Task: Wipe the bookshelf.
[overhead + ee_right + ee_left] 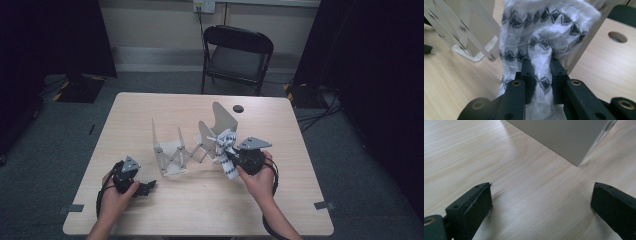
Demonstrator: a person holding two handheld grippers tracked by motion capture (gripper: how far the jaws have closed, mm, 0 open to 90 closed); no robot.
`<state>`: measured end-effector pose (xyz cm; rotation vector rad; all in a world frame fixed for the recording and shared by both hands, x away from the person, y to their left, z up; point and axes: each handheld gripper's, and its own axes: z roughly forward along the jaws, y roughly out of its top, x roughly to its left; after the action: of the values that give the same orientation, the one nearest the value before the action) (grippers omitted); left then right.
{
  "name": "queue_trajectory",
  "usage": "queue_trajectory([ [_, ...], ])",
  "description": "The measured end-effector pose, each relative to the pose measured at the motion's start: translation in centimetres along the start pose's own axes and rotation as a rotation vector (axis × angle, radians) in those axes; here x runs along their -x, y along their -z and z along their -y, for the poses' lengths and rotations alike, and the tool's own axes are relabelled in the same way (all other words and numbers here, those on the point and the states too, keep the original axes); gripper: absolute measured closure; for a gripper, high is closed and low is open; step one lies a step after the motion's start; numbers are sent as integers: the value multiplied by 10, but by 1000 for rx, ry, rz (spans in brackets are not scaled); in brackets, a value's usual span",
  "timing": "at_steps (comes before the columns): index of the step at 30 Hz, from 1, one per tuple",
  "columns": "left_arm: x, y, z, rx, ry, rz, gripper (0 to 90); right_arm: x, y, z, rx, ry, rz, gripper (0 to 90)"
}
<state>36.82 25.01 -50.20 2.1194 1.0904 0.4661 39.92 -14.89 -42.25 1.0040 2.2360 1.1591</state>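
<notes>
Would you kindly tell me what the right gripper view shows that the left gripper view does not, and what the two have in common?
Right gripper view: the white cloth with black diamond pattern, bunched and pinched between the right gripper fingers, plus the rack's crossed lattice bars and a round hole in the table.

Left gripper view: the left gripper with its fingers wide apart, nothing between them, above bare wood.

Both: the light wooden table and a pale panel of the expandable rack.
</notes>
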Motion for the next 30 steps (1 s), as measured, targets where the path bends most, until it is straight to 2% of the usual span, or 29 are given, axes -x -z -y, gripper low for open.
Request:
queue_trajectory([
  [3, 0, 0, 0, 0, 1, 0, 33, 1, -8, 10, -30, -15, 2, 764],
  [11, 0, 0, 0, 0, 0, 0, 33, 3, -26, 39, -124, -12, 21, 763],
  [17, 0, 0, 0, 0, 0, 0, 33, 0, -33, 49, -176, 4, 15, 762],
  [23, 0, 0, 0, 0, 1, 0, 33, 1, -29, 56, -179, -20, -8, 762],
  [30, 0, 0, 0, 0, 1, -1, 33, 4, -9, 62, -151, -51, -20, 762],
])
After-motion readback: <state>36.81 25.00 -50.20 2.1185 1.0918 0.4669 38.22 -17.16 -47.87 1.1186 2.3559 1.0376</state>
